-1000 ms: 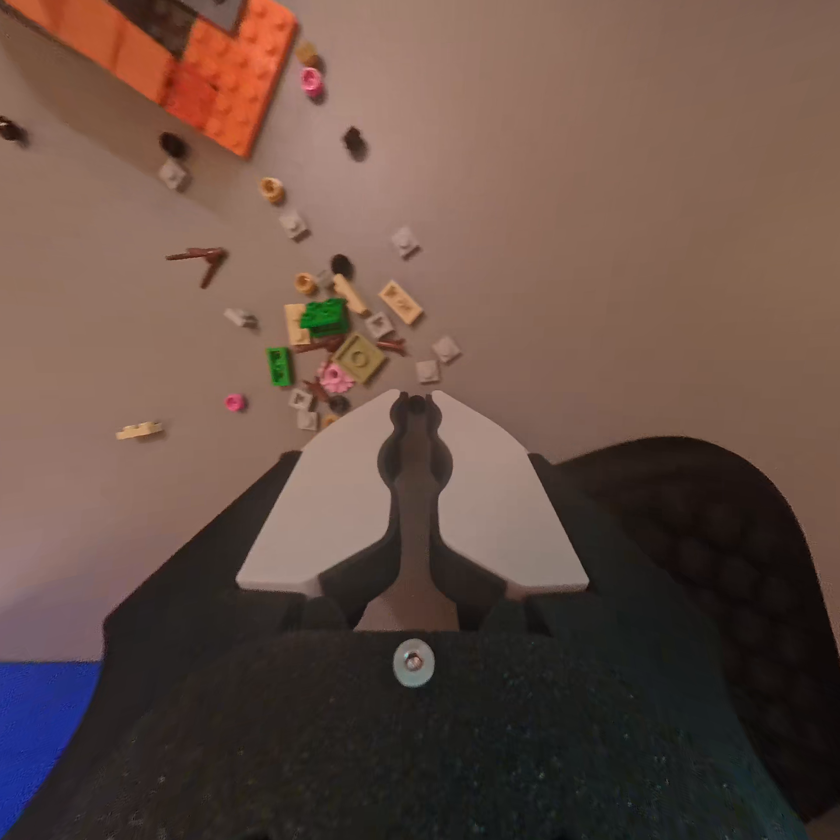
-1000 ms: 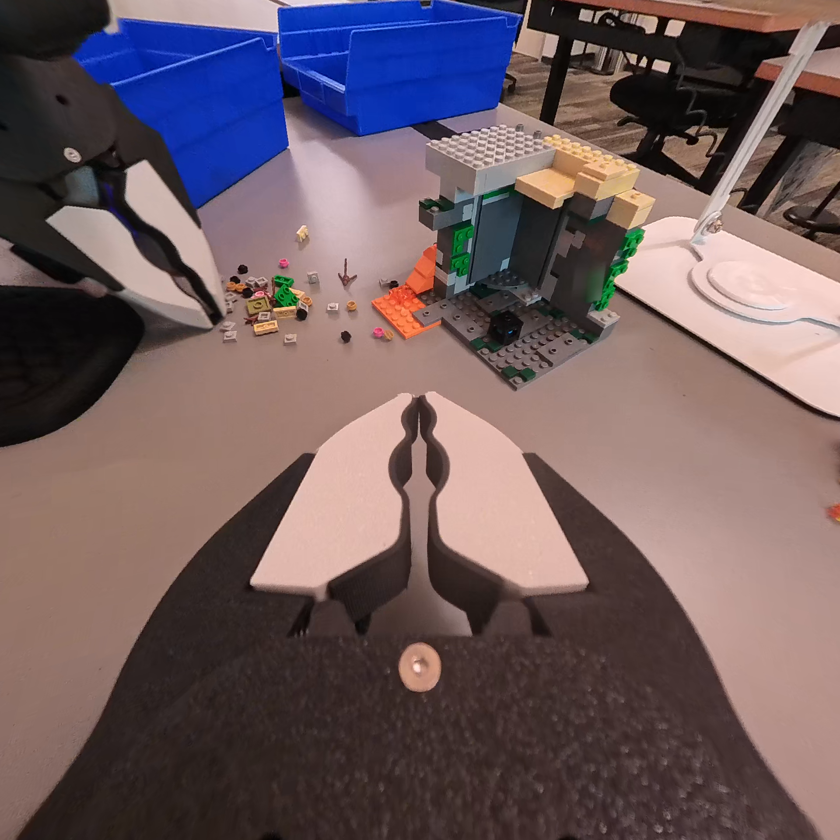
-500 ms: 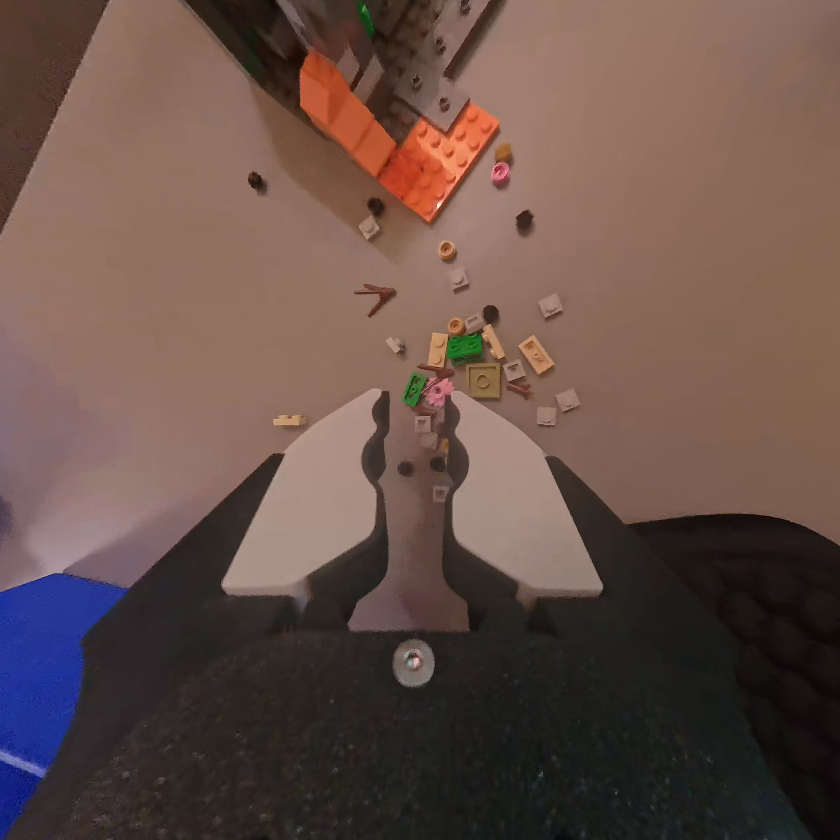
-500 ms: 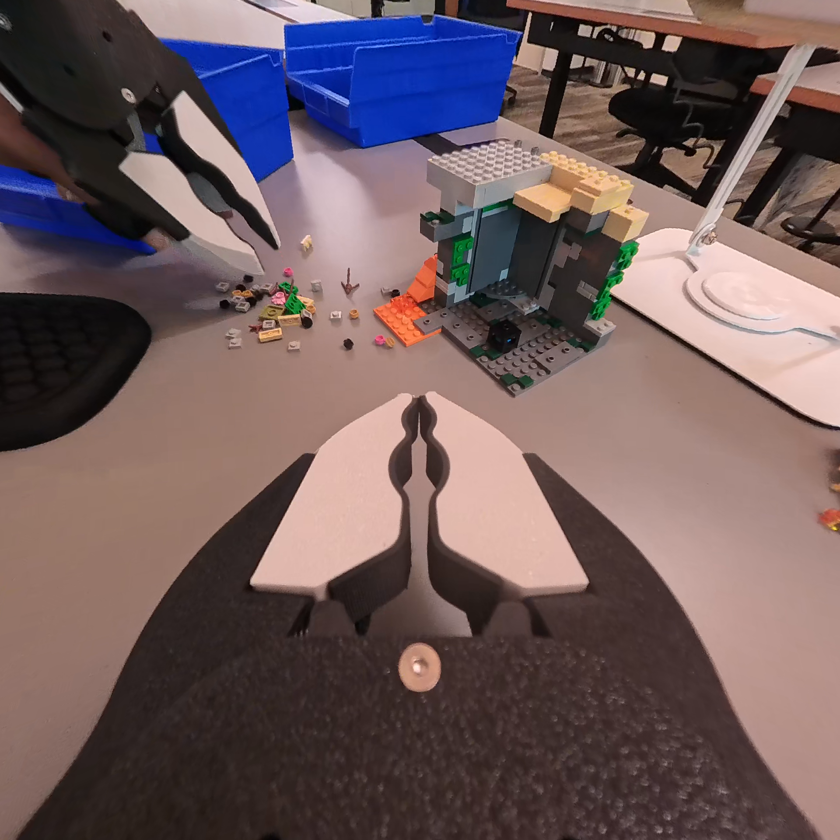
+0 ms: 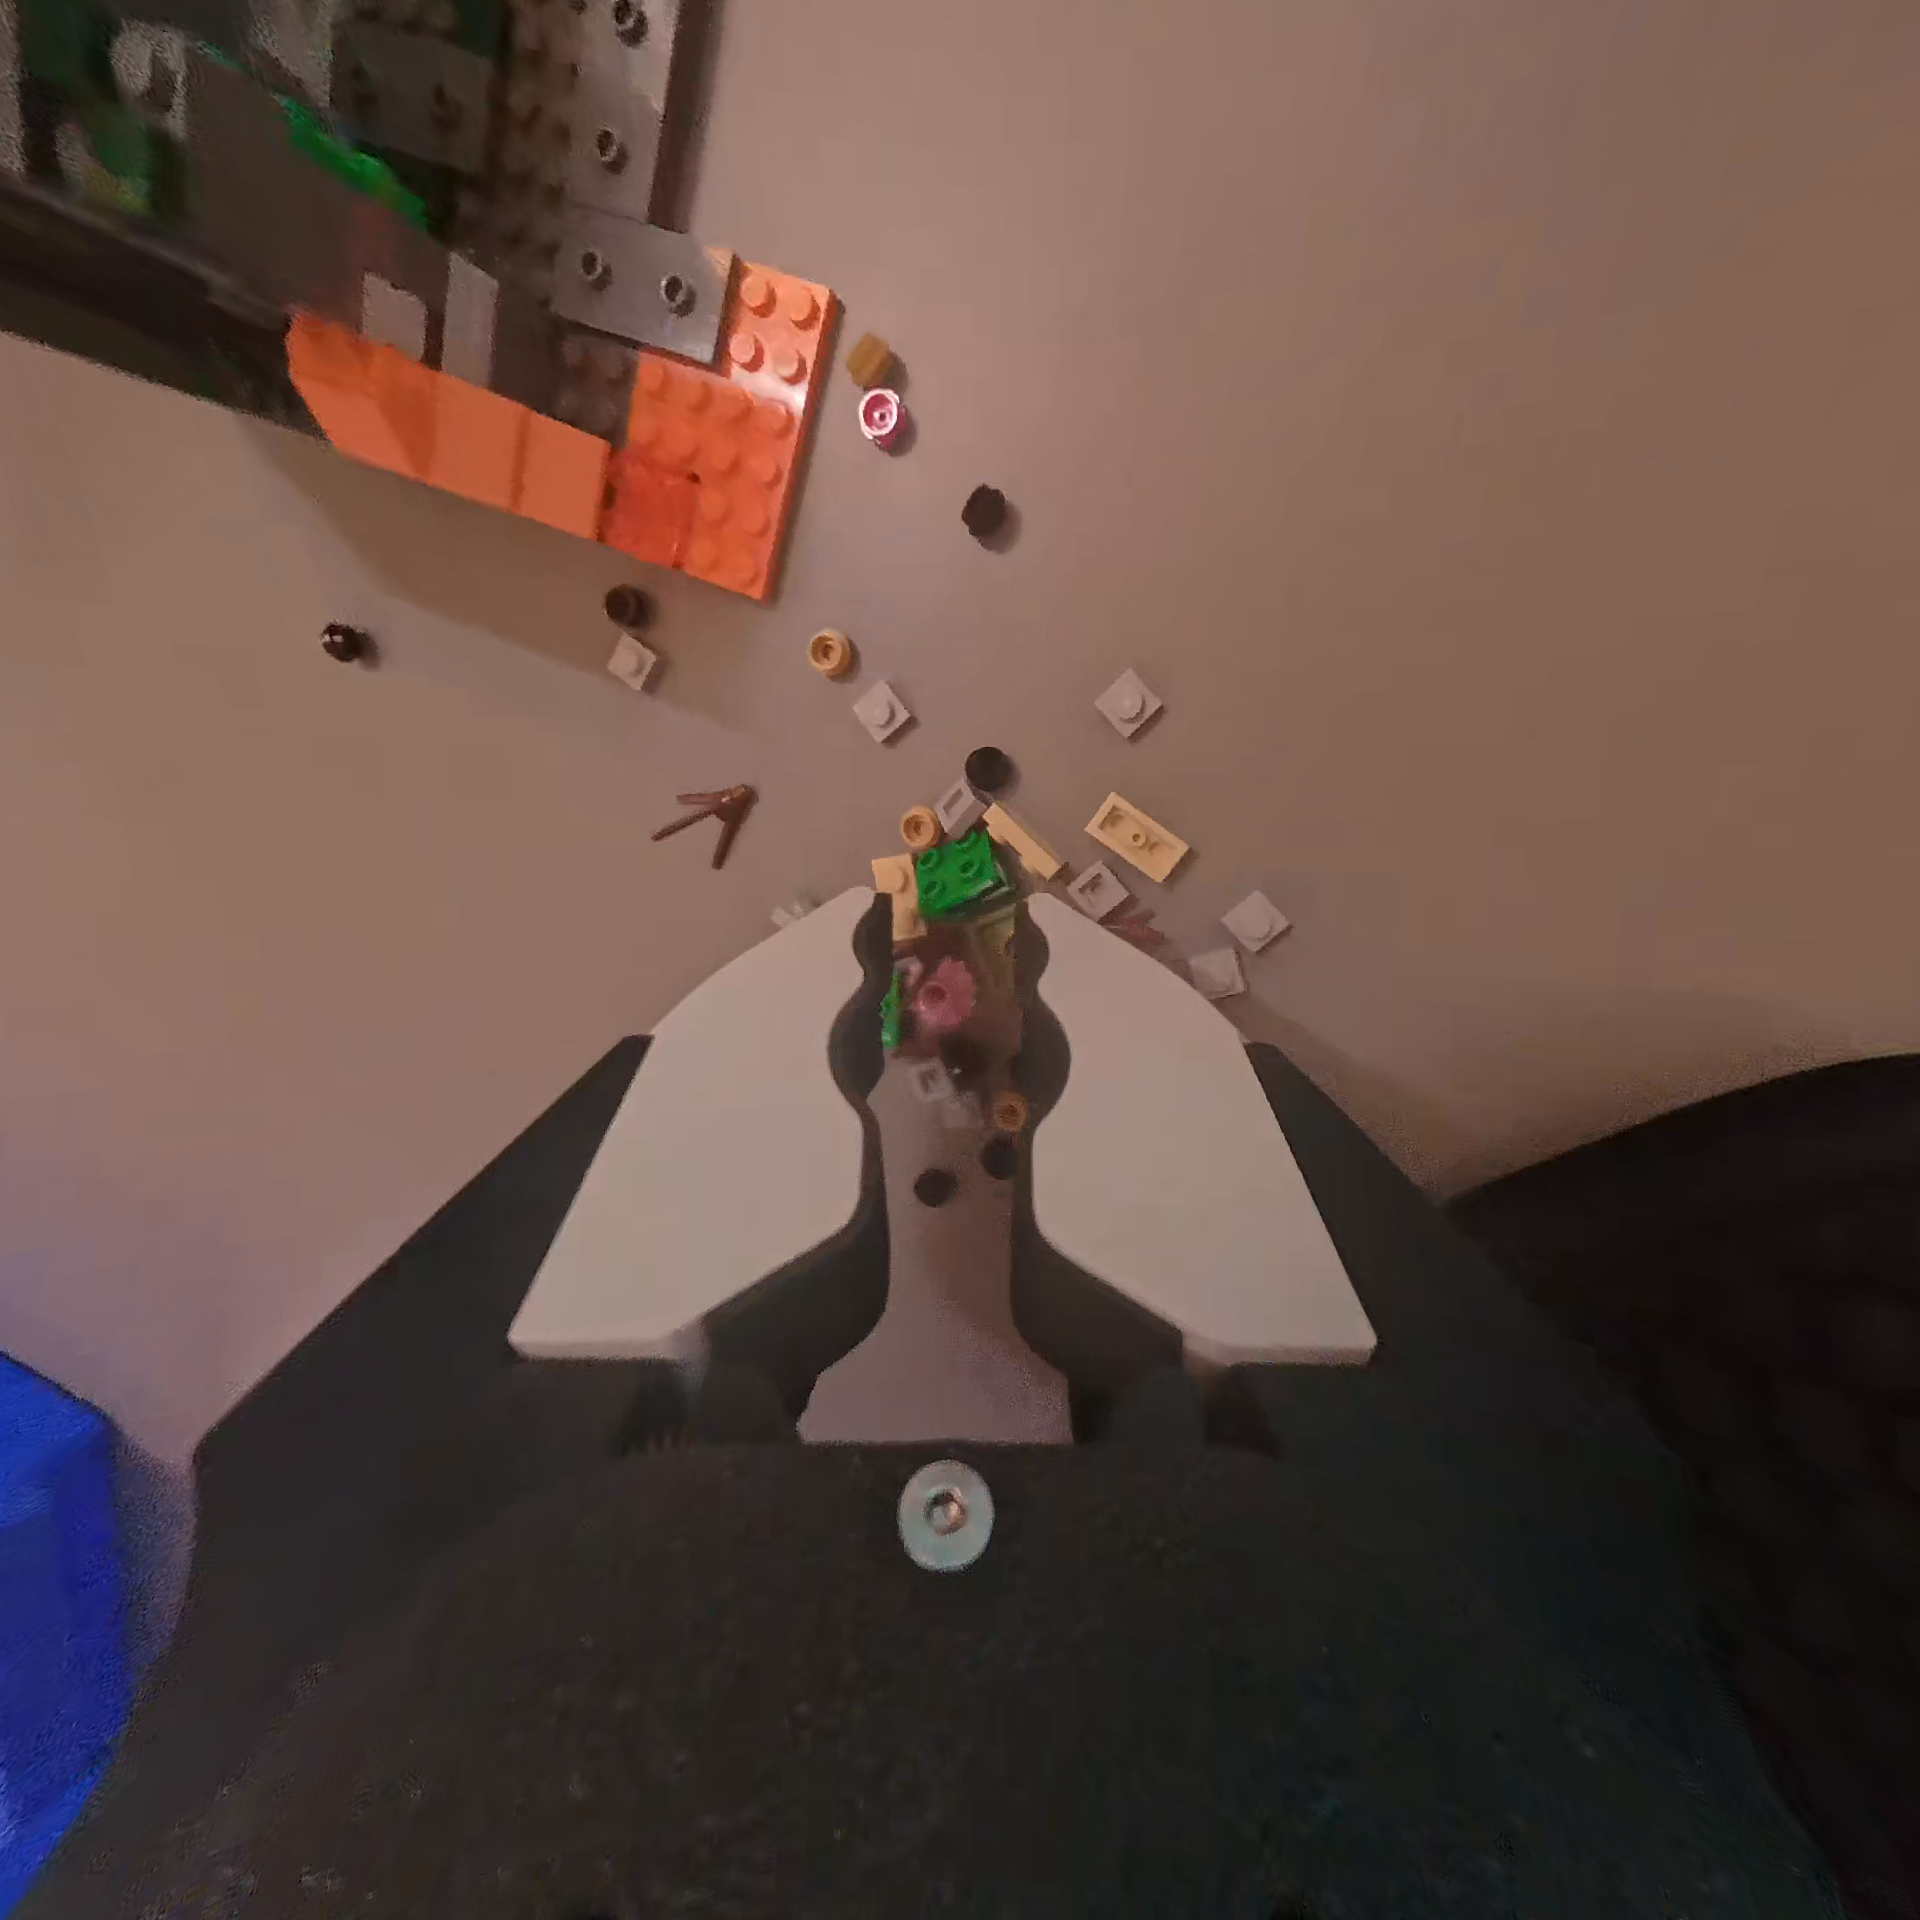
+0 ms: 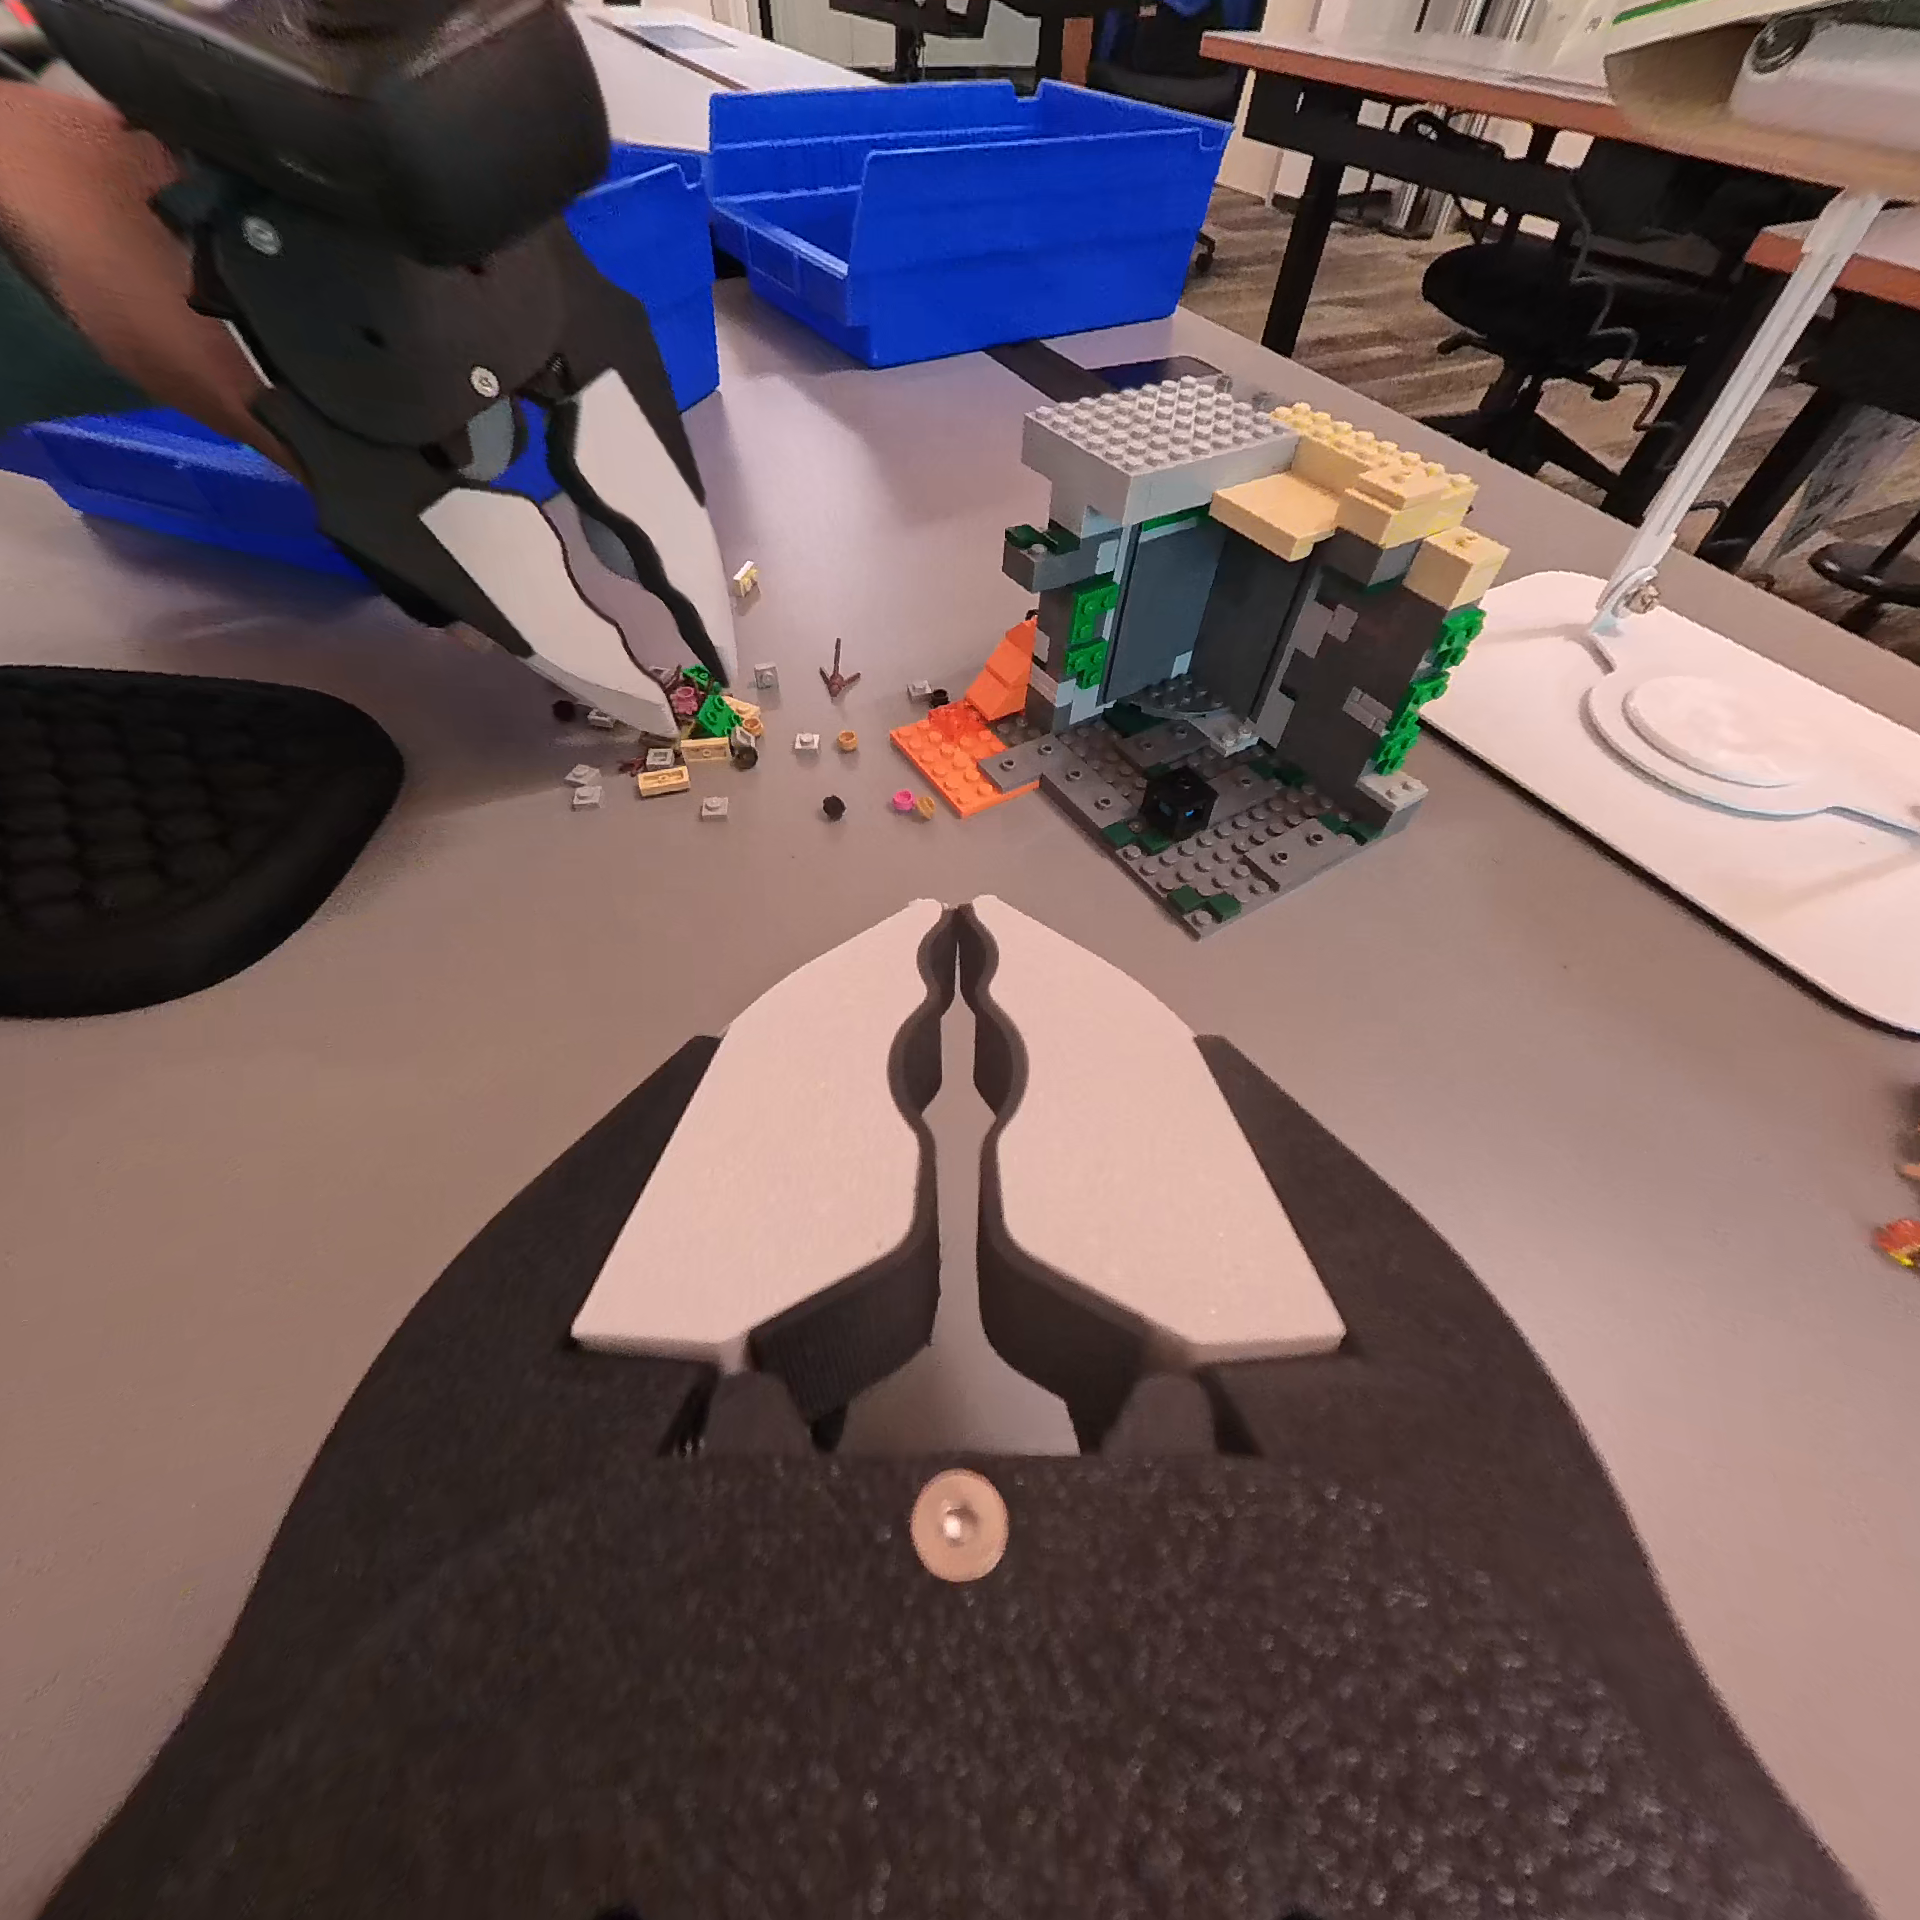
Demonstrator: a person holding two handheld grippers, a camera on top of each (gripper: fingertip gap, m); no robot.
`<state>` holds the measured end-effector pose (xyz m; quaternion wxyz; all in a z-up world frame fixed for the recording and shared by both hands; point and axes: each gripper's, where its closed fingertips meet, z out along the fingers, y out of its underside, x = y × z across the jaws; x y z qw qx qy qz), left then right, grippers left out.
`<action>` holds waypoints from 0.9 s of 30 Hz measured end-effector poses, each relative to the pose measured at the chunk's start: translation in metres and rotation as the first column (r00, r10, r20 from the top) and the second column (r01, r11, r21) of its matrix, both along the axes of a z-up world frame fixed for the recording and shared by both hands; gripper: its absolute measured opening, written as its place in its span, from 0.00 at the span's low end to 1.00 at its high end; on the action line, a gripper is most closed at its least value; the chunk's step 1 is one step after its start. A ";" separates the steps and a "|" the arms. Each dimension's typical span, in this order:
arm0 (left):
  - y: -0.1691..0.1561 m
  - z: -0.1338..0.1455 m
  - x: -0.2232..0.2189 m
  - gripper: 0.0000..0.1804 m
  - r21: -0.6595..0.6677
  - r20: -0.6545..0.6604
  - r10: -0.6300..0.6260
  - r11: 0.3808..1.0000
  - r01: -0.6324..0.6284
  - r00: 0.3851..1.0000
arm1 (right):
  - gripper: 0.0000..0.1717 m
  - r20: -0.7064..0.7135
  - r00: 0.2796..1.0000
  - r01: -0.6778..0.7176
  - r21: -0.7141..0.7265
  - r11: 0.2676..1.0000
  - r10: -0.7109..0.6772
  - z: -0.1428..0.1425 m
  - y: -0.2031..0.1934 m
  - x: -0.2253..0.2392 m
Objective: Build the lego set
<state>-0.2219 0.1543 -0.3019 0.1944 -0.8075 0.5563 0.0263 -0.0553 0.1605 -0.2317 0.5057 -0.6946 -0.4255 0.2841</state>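
**Left wrist view: parted fingers down over a heap of small bricks**

Left wrist view puts the left gripper (image 5: pixel 951 914) low over the grey tabletop (image 5: pixel 1455 416), its pale fingers (image 5: pixel 748 1122) parted with nothing clamped between them. We see a small green square plastic plate with studs (image 5: pixel 961 873) lying just at the tips, and a pink flower-shaped piece (image 5: pixel 943 1000) between the fingers among blurred brown and dark bits. We judge these pieces light, rigid and smooth, apt to skid or tip; the green plate's two opposite edges look the surest hold.

Tan plates (image 5: pixel 1136 836), light grey single-stud tiles (image 5: pixel 1127 704) and a brown twig-shaped piece (image 5: pixel 712 816) lie scattered near. Farther off stands the brick-built grey, tan and green rock model (image 6: pixel 1247 582) with its orange studded plate (image 5: pixel 717 468).

The right gripper (image 6: pixel 956 912) hovers well apart from the heap, fingertips together on nothing. Blue plastic bins (image 6: pixel 966 208), a black honeycomb pad (image 6: pixel 156 821) and a white lamp base (image 6: pixel 1714 748) edge the table.

We can read no writing or brand anywhere.
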 end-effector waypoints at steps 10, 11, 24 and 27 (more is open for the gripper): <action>0.006 0.002 0.004 0.02 -0.110 -0.028 -0.134 0.985 0.130 0.991 | 0.00 0.015 1.000 -0.020 0.005 1.000 0.020 0.001 -0.003 -0.001; 0.006 0.006 0.003 0.02 -0.132 -0.005 -0.120 0.984 0.118 0.993 | 0.00 0.016 1.000 -0.022 0.005 1.000 0.022 0.001 -0.003 -0.002; 0.049 0.019 -0.063 0.02 -0.194 -0.014 0.160 0.968 -0.160 0.987 | 0.00 0.042 0.998 -0.038 0.006 0.999 0.037 -0.003 -0.006 -0.004; 0.058 0.012 -0.084 0.02 -0.139 -0.122 0.157 0.975 -0.173 0.980 | 0.00 0.043 0.998 -0.035 0.007 0.999 0.034 -0.003 -0.005 -0.003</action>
